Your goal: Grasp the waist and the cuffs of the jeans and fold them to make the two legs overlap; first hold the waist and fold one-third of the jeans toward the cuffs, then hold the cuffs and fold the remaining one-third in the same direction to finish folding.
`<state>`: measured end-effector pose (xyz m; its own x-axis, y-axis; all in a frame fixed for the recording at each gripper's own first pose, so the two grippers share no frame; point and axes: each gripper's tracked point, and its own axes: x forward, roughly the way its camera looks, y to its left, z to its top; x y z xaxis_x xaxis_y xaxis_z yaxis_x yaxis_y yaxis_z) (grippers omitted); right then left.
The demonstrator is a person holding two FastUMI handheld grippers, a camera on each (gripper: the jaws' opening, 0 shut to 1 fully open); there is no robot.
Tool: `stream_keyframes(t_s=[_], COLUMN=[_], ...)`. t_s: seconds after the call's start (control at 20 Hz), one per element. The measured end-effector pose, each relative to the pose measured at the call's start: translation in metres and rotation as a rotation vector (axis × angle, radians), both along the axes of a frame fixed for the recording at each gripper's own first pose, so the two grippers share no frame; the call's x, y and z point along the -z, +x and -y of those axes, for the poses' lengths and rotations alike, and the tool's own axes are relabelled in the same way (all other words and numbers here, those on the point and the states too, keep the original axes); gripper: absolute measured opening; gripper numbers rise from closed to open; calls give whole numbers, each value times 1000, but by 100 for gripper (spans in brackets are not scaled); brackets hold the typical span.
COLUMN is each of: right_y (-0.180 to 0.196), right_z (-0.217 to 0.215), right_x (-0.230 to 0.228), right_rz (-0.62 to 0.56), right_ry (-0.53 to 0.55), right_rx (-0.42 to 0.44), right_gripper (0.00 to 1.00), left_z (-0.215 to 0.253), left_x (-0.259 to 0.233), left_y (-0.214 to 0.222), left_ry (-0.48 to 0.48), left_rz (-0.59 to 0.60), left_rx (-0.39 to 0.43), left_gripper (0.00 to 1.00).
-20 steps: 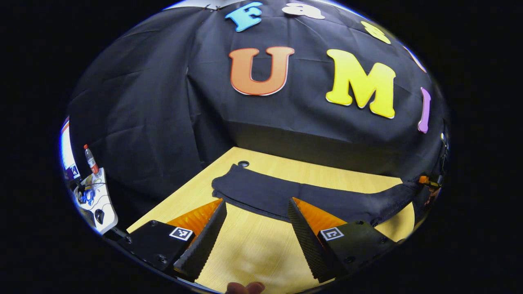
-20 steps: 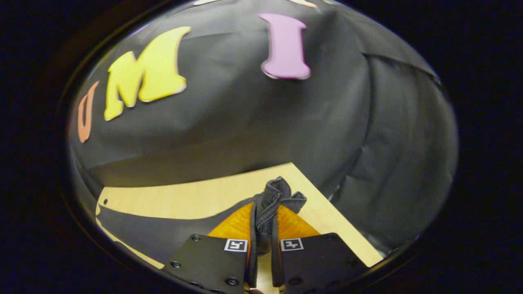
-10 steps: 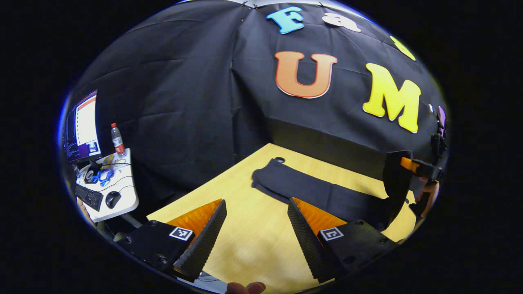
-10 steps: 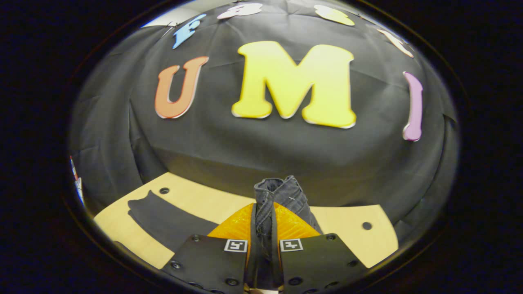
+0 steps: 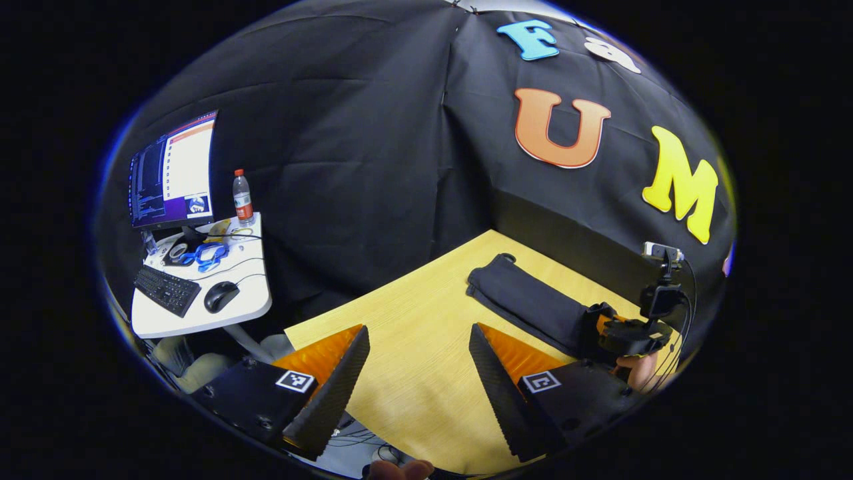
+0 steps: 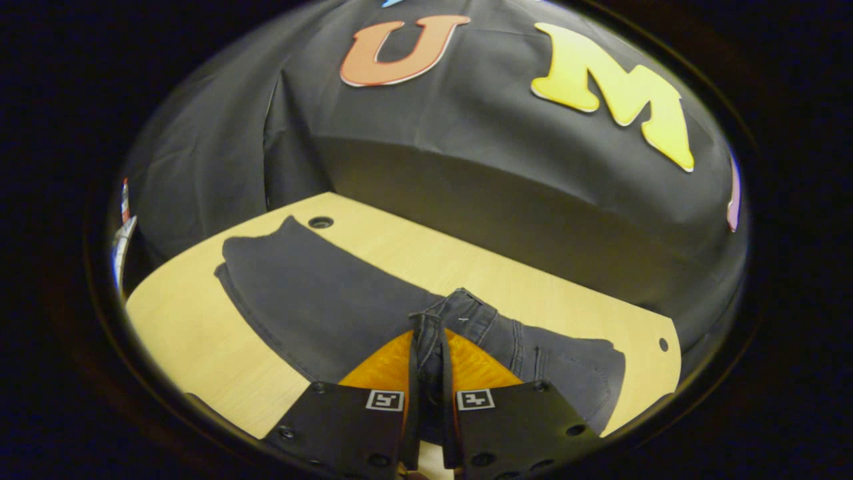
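Dark jeans (image 6: 300, 293) lie lengthwise on the light wooden table (image 6: 186, 327), cuffs at the far left near a cable hole. My right gripper (image 6: 428, 337) is shut on the waistband (image 6: 466, 313), which it holds low over the legs, so the waist part is doubled over them. In the left gripper view the jeans (image 5: 526, 303) lie at the far right of the table (image 5: 413, 320). My left gripper (image 5: 418, 330) is open over bare wood, well short of the cloth. The right gripper (image 5: 626, 333), held by a hand, sits at the jeans' near end.
A white side desk (image 5: 200, 313) stands left of the table with a monitor (image 5: 173, 170), a bottle (image 5: 242, 197), a keyboard (image 5: 166, 290) and a mouse (image 5: 220, 297). Black cloth walls close in the table's far sides. Bare wood lies in front of the left gripper.
My right gripper has carried the waist up and over toward the cuffs and lowered it onto the legs. My left gripper has drawn back and turned left, still open.
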<state>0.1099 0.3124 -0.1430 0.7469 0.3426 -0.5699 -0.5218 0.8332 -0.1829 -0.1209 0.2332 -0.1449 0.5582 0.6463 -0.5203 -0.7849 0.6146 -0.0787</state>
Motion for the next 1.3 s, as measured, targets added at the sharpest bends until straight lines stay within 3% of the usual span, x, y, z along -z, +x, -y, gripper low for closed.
stream_keyframes(t_s=[0.15,0.2,0.35,0.45,0.7,0.8,0.9,1.0,1.05,1.3], right_y=[-6,-7,-26,-29,-53,-70,-82,-85,-85,-73], right_z=[-3,-7,-13,1,58,90,124,167,186,266], right_x=[5,-1,-34,-69,-154,-178,-191,-194,-194,-180], right_rz=[-37,-36,-26,4,96,125,117,90,72,43], right_ry=[13,28,82,131,187,176,176,160,158,103], right_rx=[-43,-58,-125,-118,-119,-132,-108,-28,14,178], right_gripper=[28,26,54,71,77,82,86,89,99,99], left_z=[-8,-9,-11,-9,-20,-32,-43,-52,-54,-70], left_x=[-1,-1,-6,-8,0,5,14,26,36,106], left_y=[2,5,19,32,79,107,143,183,200,259], left_ry=[-17,-22,-24,-24,-89,-165,-303,-487,-563,-861], left_rz=[6,11,23,37,103,153,220,279,287,263], left_rx=[-16,-17,8,46,95,97,82,29,-8,-118], left_gripper=[97,97,97,97,98,98,98,98,98,98])
